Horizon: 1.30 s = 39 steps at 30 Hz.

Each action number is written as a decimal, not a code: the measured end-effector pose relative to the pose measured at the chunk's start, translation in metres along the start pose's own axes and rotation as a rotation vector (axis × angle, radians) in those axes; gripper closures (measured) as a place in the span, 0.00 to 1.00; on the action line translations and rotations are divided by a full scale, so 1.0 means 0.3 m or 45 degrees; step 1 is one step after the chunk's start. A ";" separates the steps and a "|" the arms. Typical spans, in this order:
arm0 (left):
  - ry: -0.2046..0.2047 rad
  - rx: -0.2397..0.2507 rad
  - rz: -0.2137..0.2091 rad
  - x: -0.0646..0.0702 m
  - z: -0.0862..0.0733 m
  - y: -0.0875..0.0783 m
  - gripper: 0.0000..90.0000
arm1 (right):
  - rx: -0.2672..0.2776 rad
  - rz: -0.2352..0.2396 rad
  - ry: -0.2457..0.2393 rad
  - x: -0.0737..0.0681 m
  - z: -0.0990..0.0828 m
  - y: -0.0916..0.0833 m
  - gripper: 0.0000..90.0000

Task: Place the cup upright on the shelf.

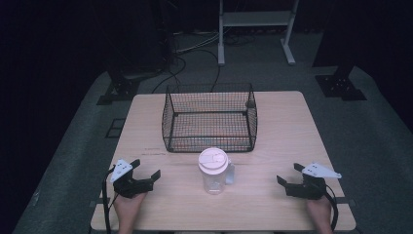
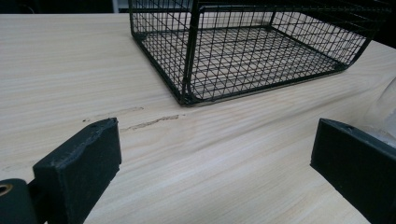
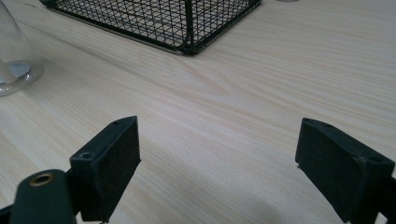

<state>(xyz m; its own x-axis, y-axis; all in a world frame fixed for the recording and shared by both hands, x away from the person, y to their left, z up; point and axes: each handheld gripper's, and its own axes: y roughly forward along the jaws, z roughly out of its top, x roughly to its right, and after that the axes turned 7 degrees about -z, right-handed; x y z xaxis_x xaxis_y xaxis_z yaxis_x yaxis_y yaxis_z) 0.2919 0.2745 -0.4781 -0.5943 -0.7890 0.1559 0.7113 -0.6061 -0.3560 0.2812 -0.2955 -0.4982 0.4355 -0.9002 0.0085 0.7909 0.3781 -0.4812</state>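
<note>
Wooden table (image 1: 272, 146), clear jug (image 3: 14, 56) cropped

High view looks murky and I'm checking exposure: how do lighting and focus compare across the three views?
High view: dim, black surroundings, only the light wooden table lit. Left gripper view: bright, black wire basket sharp. Right gripper view: bright, clear plastic jug cut off at the edge.

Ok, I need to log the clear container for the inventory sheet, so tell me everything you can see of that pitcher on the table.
The pitcher is a clear, plastic-looking jug with a round, pale pinkish-white lid closed on top and a handle on its right side. It looks empty and stands upright on the wooden table, near the middle of the front half, just in front of the black wire basket and apart from it. It sits between the left gripper and right gripper; nothing but the table touches it.
</note>
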 end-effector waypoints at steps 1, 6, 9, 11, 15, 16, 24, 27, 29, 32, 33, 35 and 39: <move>0.002 -0.004 0.000 0.002 0.000 0.001 0.01 | 0.000 0.000 -0.001 0.000 0.000 0.000 0.14; 0.021 -0.014 -0.001 0.014 -0.002 0.006 0.01 | 0.001 0.005 -0.002 0.000 0.000 0.000 0.14; 0.024 -0.016 -0.011 0.017 -0.002 0.006 0.01 | 0.002 0.007 -0.004 0.000 0.000 0.000 0.14; 0.028 -0.011 -0.022 0.022 -0.001 0.008 0.01 | 0.003 0.004 -0.008 -0.001 0.000 0.000 0.14; 0.044 -0.003 -0.033 0.037 0.004 0.006 0.01 | -0.003 0.004 -0.009 -0.001 0.001 0.002 0.14; 0.044 -0.003 -0.033 0.037 0.004 0.006 0.01 | -0.003 0.004 -0.009 -0.001 0.001 0.002 0.14; 0.098 0.026 -0.076 0.080 0.044 0.002 0.01 | -0.008 0.000 -0.013 -0.004 0.001 0.002 0.14; 0.138 0.027 -0.108 0.103 0.070 0.004 0.01 | -0.008 -0.001 -0.013 -0.004 0.001 0.002 0.14; 0.156 0.022 -0.141 0.116 0.085 0.009 0.01 | -0.008 -0.001 -0.012 -0.004 0.001 0.002 0.14; 0.204 -0.001 -0.164 0.141 0.108 0.012 0.01 | -0.008 -0.002 -0.013 -0.004 0.001 0.002 0.14; 0.204 -0.001 -0.164 0.141 0.108 0.012 0.01 | -0.008 -0.002 -0.013 -0.004 0.001 0.002 0.14; 0.216 -0.001 -0.181 0.150 0.117 0.011 0.01 | -0.008 -0.004 -0.015 -0.004 0.001 0.002 0.14; 0.239 -0.004 -0.208 0.164 0.136 0.006 0.01 | -0.007 -0.004 -0.014 -0.004 0.001 0.002 0.14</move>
<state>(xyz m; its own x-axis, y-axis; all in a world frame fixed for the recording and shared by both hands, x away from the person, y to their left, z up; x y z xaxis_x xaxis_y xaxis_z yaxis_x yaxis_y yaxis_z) 0.2793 0.2305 -0.4334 -0.7607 -0.6479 0.0378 0.5992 -0.7235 -0.3427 0.2812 -0.2940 -0.4983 0.4373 -0.8991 0.0195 0.7899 0.3737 -0.4861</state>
